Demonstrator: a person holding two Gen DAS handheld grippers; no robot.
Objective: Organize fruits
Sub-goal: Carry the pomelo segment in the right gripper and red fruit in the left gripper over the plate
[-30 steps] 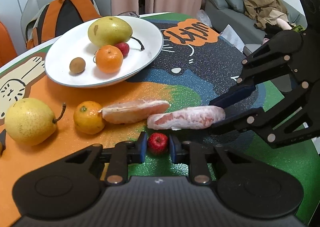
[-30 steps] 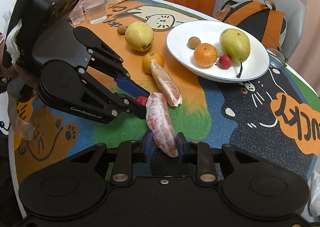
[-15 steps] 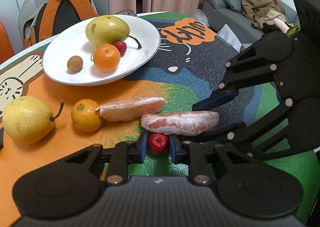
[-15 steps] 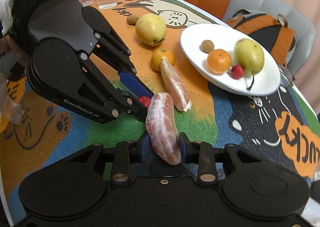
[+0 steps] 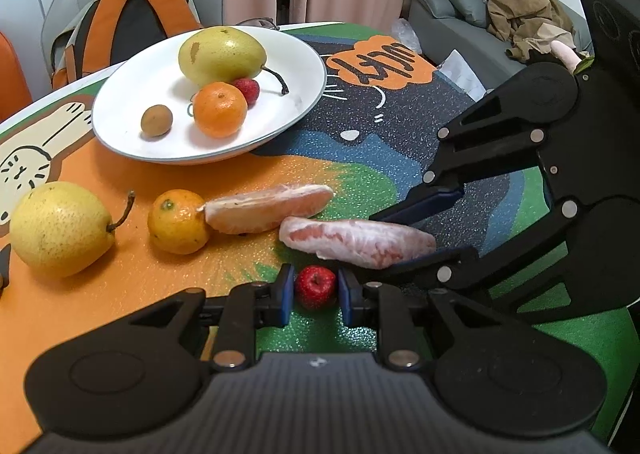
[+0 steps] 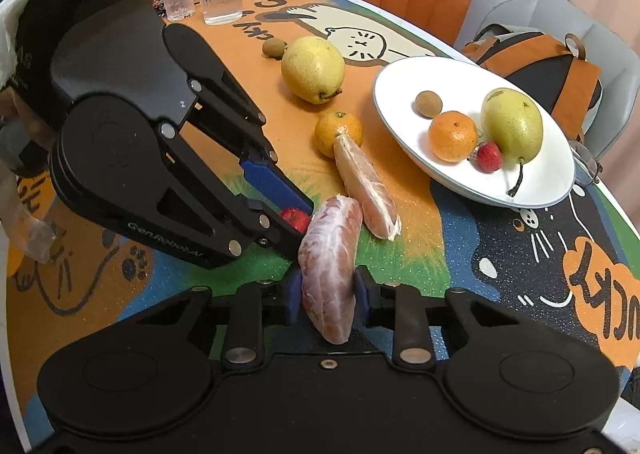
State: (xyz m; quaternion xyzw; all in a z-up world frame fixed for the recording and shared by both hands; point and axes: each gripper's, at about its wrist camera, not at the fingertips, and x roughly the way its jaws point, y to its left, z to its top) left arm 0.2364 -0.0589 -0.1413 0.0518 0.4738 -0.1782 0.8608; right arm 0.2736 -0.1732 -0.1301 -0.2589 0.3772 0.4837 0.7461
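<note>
left claw [image 5: 314, 290] angled down, clamping strawberry [image 5: 315, 286]; right claw [image 6: 327, 292] pinching pomelo segment [image 6: 330, 258]

Pear [image 5: 221, 55], orange [image 5: 220, 109], strawberry [image 5: 247, 89] on plate [image 5: 132, 133]; pomelo segments [image 5: 268, 207] before plate.

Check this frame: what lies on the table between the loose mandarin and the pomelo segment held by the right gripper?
A second peeled pomelo segment, one tip against the mandarin, the other beside the held segment. Right wrist view.
</note>
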